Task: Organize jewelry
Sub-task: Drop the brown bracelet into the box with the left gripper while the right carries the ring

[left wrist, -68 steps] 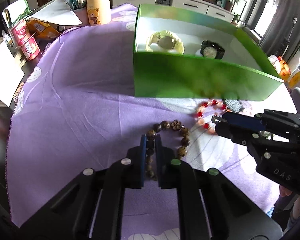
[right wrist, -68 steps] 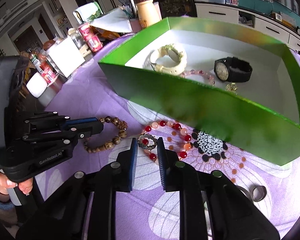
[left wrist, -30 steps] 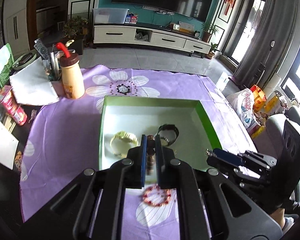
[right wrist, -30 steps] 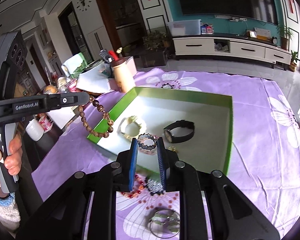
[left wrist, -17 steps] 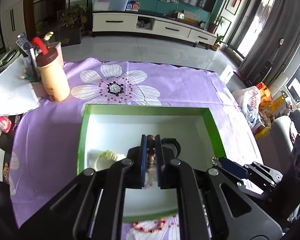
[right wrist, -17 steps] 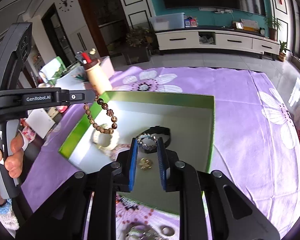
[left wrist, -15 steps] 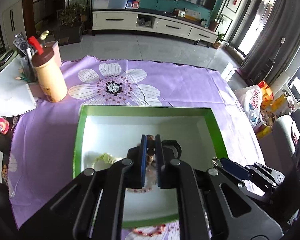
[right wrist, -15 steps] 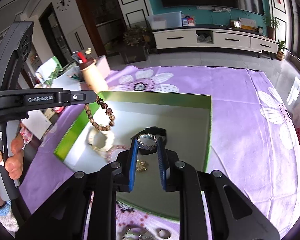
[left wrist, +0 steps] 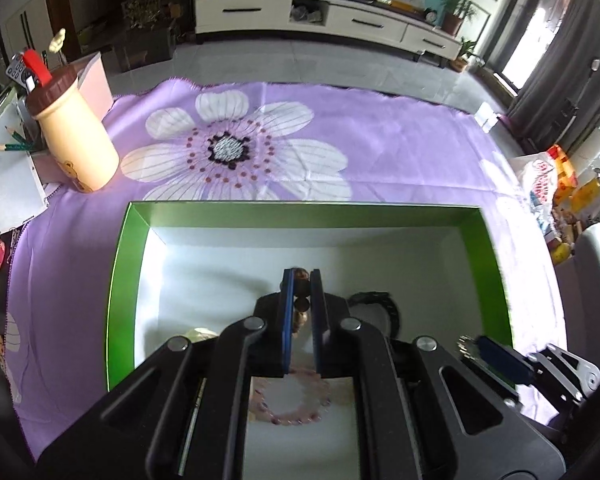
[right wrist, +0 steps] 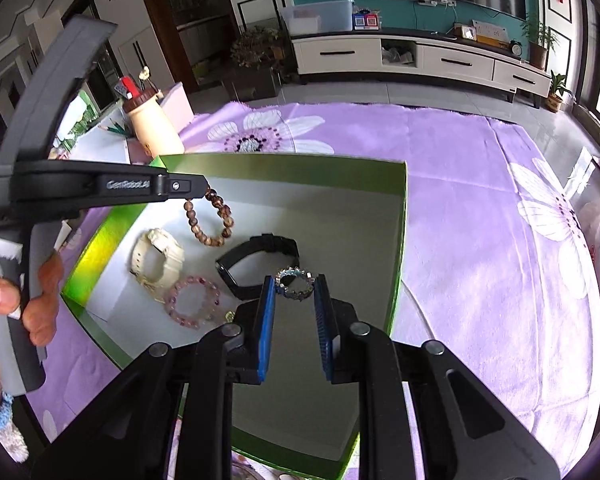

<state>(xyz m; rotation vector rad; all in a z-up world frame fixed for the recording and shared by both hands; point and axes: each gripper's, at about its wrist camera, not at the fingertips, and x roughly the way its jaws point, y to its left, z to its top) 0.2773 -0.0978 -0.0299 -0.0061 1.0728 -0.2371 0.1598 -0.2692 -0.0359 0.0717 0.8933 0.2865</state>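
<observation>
A purple flowered tablecloth [left wrist: 380, 152] is covering the table, and a cream bottle [left wrist: 74, 142] with a brown cap is standing at its edge beside some pencils [left wrist: 14, 142] (in a holder). A white TV cabinet [right wrist: 420, 62] is lining the teal wall.

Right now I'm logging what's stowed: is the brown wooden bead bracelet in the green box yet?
Not yet. The brown wooden bead bracelet hangs from the shut left gripper above the green box.

Both claws are now hanging over the green box [right wrist: 396, 240]

The left claw [left wrist: 301, 280] is lifting the brown bead bracelet [right wrist: 210, 220] off the purple cloth [left wrist: 380, 148] and up above the box. The right claw [right wrist: 295, 284] is carrying the small silver ring bracelet [right wrist: 295, 282] over the box too.
</observation>
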